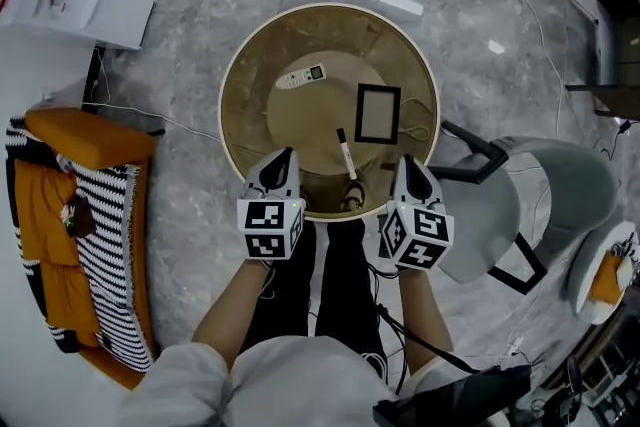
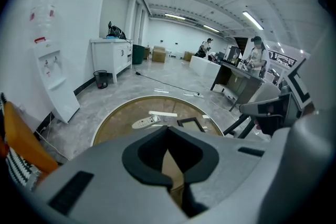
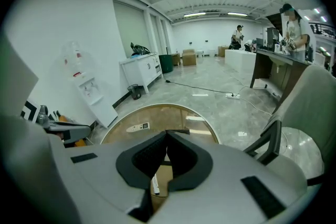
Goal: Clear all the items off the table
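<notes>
1. Table [image 1: 223, 110]: round, with a pale rim. It carries three loose items, none yet removed.
2. Left gripper [image 1: 284, 157]: over the table's near edge, left of centre. Its jaws are clenched tip to tip and hold nothing, as its own view shows [image 2: 168, 131]. They touch no item.
3. Remote control [image 1: 302, 76]: lies flat towards the far-left part of the table. It is probably light and rigid, with smooth plastic that may slip. It is best pinched across its narrow width near the middle.
4. Marker pen [image 1: 346, 154]: lies near the table's near edge, between the two grippers. It is light, stiff and liable to roll, so it should be gripped across the barrel at mid-length.
5. Black-framed panel [image 1: 378, 113]: lies flat right of centre. It is thin and possibly fragile, and is likely hard to lift unless one edge is raised first.
6. Right gripper [image 1: 408, 165]: over the near edge, right of centre. Its jaws are fully closed and empty [image 3: 167, 136], and the marker pen shows below them untouched.
</notes>
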The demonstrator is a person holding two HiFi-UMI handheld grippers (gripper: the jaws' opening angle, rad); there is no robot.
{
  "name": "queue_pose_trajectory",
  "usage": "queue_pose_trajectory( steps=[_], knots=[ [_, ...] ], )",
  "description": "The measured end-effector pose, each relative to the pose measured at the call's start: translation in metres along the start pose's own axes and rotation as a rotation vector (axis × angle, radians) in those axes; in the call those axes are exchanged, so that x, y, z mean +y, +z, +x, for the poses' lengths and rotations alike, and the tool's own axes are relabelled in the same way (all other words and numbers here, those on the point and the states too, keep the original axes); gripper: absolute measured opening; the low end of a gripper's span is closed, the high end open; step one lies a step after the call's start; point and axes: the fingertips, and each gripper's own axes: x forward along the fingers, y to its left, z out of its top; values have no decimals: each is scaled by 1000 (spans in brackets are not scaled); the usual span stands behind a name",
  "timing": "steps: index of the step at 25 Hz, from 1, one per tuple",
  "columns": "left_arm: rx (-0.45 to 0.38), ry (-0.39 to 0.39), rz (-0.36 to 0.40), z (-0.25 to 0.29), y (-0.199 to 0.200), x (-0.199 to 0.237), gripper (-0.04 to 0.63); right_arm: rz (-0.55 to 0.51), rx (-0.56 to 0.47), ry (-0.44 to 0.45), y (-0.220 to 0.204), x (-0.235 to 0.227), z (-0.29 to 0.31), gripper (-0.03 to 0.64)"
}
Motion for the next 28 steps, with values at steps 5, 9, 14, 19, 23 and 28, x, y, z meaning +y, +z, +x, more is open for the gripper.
queue_pose_trajectory(
  steps=[5, 9, 14, 19, 23, 28],
  knots=[
    [4, -6, -2, 22, -5, -8, 8, 3, 22, 1, -13, -10, 17, 23],
    [11, -10, 3, 35, -8, -11, 8, -2, 29, 1, -15, -18, 27, 23],
    [33, -12, -4, 53, -23, -15, 8, -2, 56, 25, -30, -30, 49, 23],
    [54, -23, 10, 72, -36, -13, 8, 8, 95, 42, -47, -39, 89, 26],
    [64, -15, 6, 86, -45, -9, 8, 40, 128, 70, -60, -43, 118, 106],
    [87, 0, -9, 102, -61, -3, 8, 42, 164, 85, -74, -49, 145, 173]
  ],
)
